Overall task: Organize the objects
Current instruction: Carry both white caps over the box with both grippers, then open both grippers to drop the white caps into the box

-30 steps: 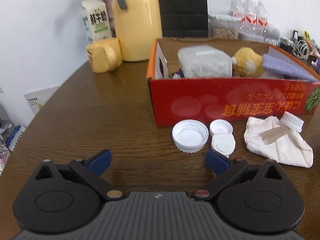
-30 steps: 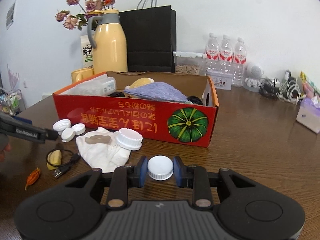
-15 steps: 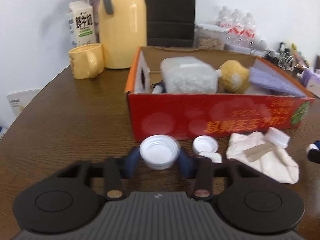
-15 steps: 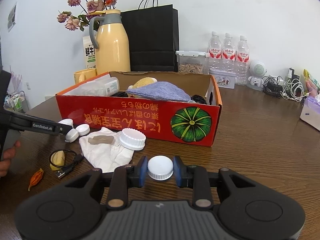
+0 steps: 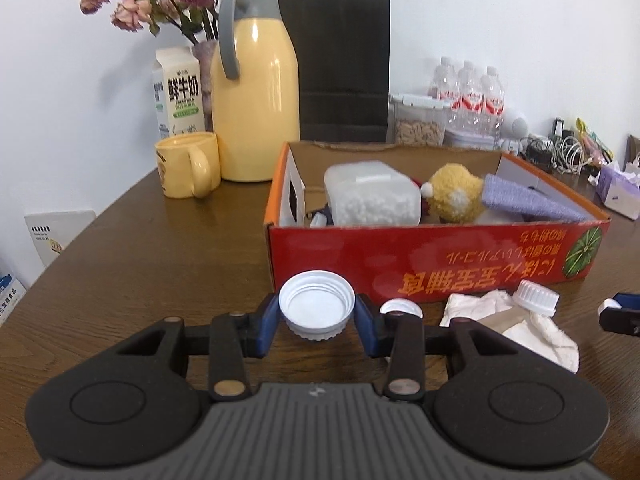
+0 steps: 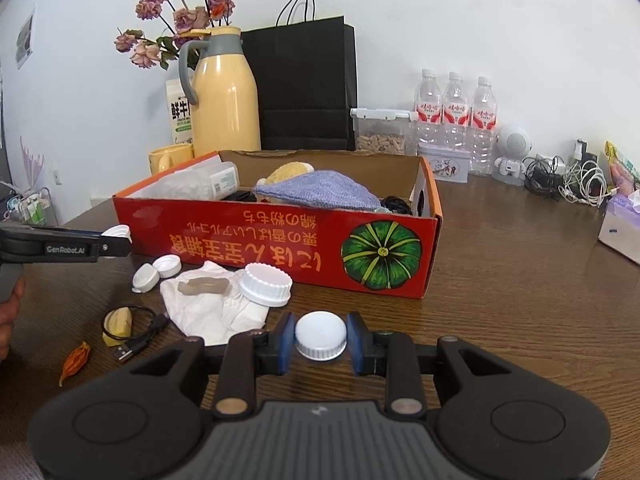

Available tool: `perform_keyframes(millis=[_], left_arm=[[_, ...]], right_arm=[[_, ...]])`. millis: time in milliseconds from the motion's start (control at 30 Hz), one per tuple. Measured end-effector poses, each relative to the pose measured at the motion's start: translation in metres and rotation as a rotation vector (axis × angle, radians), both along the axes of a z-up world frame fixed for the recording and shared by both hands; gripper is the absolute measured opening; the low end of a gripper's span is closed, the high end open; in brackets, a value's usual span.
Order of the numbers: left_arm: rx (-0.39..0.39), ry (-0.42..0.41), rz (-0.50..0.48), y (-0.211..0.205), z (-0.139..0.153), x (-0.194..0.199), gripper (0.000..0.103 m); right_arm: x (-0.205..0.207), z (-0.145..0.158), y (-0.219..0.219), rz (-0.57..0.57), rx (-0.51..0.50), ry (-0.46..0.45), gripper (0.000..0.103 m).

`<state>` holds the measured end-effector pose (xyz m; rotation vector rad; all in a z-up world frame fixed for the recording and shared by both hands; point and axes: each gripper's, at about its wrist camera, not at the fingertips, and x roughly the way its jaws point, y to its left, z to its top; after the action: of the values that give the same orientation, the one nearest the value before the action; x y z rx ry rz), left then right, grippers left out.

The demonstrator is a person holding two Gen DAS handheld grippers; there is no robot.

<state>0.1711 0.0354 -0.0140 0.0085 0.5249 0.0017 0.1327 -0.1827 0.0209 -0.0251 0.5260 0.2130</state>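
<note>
In front of the red cardboard box [image 5: 436, 268], both grippers hold white plastic lids.
The left gripper [image 5: 317, 316] pinches the wide open-side-up lid [image 5: 317, 310], the right gripper [image 6: 321, 340] the smaller cap [image 6: 321, 335]; carry each level over the box wall before releasing.

Both wrist cameras look low across the surface [image 5: 140, 264] toward the wall, sharing the red box [image 5: 436, 256] [image 6: 276, 240] (seen from opposite ends).

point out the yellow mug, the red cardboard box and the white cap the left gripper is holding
yellow mug [image 5: 185, 168], left wrist view, on its front wall.
red cardboard box [image 5: 436, 256], left wrist view, on its printed front side.
white cap [image 5: 316, 309], left wrist view, on its open inside, between the closed fingers.
</note>
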Motion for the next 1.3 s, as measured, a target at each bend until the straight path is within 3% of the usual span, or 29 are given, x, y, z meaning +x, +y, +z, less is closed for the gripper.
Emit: perform_keyframes(millis=[367, 700, 1033, 1300], left_arm=[[-0.017, -0.096, -0.061, -0.018, 0.039, -0.011, 0.041], [-0.075, -0.163, -0.032, -0.042, 0.067, 0.033, 0.041], [-0.086, -0.145, 0.021, -0.063, 0.065, 0.092, 0.041], [-0.076, -0.093, 0.065, -0.067, 0.047, 0.127, 0.041]], right_arm=[[0.002, 0.037, 0.006, 0.027, 0.000, -0.124, 0.027], [0.047, 0.075, 0.013, 0.000, 0.014, -0.208, 0.027], [0.110, 0.080, 0.011, -0.064, 0.039, -0.216, 0.027], [0.149, 0.060, 0.009, -0.076, 0.051, -0.173, 0.027]])
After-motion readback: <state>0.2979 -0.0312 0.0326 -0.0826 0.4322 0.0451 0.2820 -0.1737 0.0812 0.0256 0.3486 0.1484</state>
